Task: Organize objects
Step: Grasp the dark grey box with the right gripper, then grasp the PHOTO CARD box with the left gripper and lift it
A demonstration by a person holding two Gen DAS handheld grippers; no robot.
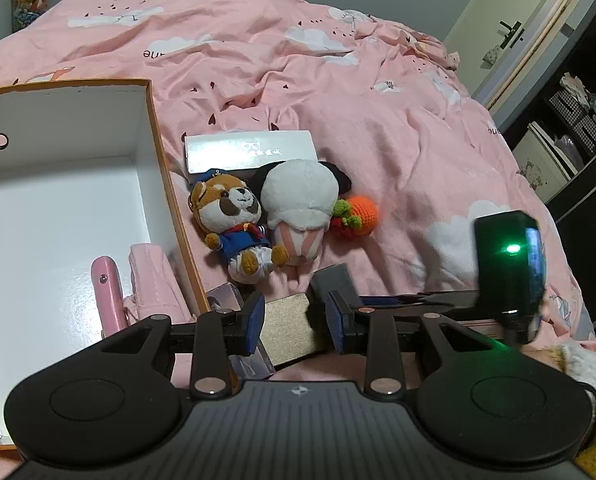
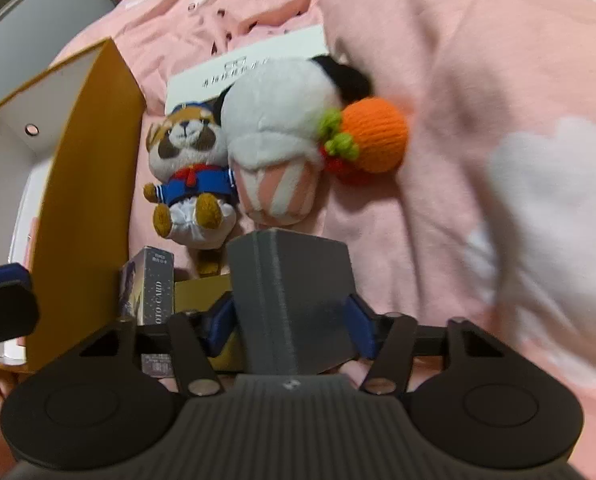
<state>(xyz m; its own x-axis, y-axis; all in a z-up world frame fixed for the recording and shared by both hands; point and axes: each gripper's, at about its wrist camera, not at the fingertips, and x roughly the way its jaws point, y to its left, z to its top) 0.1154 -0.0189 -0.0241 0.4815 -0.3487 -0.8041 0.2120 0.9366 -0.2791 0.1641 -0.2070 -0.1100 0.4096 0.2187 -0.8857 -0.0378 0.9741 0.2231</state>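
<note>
On the pink bedspread (image 1: 378, 92), an open white-lined box (image 1: 57, 200) with orange walls lies at left, holding a pink item (image 1: 107, 296). Beside it: a sailor plush (image 1: 233, 220), a white plush (image 1: 298, 208), an orange knitted toy (image 1: 358, 212) and a white carton (image 1: 249, 152). Left gripper (image 1: 295, 320) is partly open, its pads flanking a gold box (image 1: 287, 328); contact cannot be determined. Right gripper (image 2: 289, 322) straddles a grey box (image 2: 293, 300), pads against its sides.

dim indoor light, glare on white box floor (image 1: 57, 216), fisheye-bent edges, right wrist view motion-blurred
</note>
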